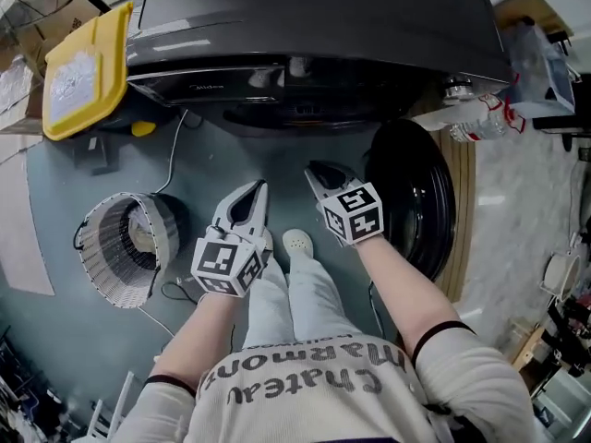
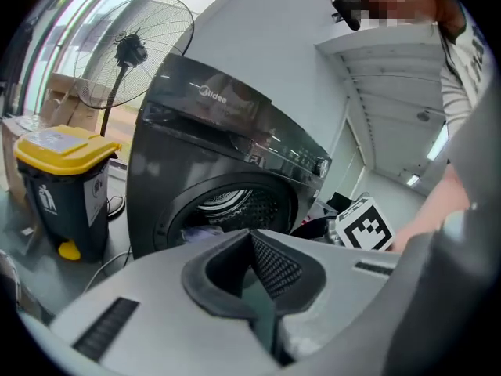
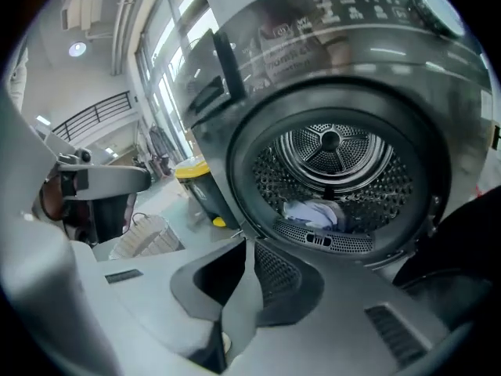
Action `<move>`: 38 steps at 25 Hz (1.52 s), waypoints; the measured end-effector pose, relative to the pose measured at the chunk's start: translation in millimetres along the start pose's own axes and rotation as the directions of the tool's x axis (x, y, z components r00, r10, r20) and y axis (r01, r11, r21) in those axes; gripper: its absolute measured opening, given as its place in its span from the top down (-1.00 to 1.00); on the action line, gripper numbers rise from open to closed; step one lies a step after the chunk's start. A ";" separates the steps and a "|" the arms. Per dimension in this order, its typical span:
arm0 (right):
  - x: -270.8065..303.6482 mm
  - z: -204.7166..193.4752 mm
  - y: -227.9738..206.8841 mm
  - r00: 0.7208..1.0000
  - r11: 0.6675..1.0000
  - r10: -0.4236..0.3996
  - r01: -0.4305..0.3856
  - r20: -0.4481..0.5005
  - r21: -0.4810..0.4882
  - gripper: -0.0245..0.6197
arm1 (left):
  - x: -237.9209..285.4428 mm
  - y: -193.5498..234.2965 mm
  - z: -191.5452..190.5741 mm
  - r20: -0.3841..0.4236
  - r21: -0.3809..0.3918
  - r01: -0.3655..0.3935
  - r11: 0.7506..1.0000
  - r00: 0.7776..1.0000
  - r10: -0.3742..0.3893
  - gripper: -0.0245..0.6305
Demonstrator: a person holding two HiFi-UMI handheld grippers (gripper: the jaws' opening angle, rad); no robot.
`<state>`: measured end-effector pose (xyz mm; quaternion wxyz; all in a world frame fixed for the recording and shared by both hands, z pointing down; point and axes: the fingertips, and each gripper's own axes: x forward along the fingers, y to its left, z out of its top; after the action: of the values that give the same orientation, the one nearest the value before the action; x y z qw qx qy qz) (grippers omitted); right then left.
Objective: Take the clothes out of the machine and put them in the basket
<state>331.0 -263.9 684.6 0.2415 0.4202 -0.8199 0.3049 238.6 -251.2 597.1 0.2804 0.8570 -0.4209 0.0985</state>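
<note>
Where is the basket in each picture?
Head view: the basket is at the left, on the floor.
Left gripper view: not in it.
Right gripper view: lower left, small.
Shared landmark: the yellow bin, which shows in all three views.

Head view: even, moderately bright indoor light. Soft shadows lie on the floor (image 1: 55, 201). Pale streaks of glare cross the top of the machine (image 1: 314, 17). Edges bow outward.

Left gripper view: daylight enters from the window (image 2: 86, 10) at upper left and is blown out. Heavy fisheye, black corners, near foreground soft.

Right gripper view: same distortion and vignette. A ceiling light (image 3: 77, 49) flares at upper left. Reflections smear the glossy front. The drum (image 3: 333, 151) is sharp and well lit.
</note>
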 end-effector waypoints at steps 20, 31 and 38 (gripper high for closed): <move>180.5 -6.6 -130.2 0.967 0.944 -0.136 0.193 0.217 -0.267 0.23 | 130.5 90.6 -82.8 0.231 0.103 0.191 0.976 0.950 -0.210 0.90; 239.0 27.9 -164.1 0.956 0.880 -0.181 0.263 0.233 -0.396 -0.07 | 145.7 116.1 -100.9 0.231 0.187 0.221 0.957 0.937 -0.261 0.90; 282.0 18.1 -178.1 0.974 0.828 -0.221 0.218 0.057 -0.517 -0.12 | 139.9 128.4 -118.6 0.219 0.159 0.221 0.962 0.943 -0.252 0.90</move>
<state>327.8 -511.5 908.8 0.3817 0.4299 -0.8171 0.0436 234.5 -340.3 802.4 0.1806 0.9237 -0.3377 -0.0114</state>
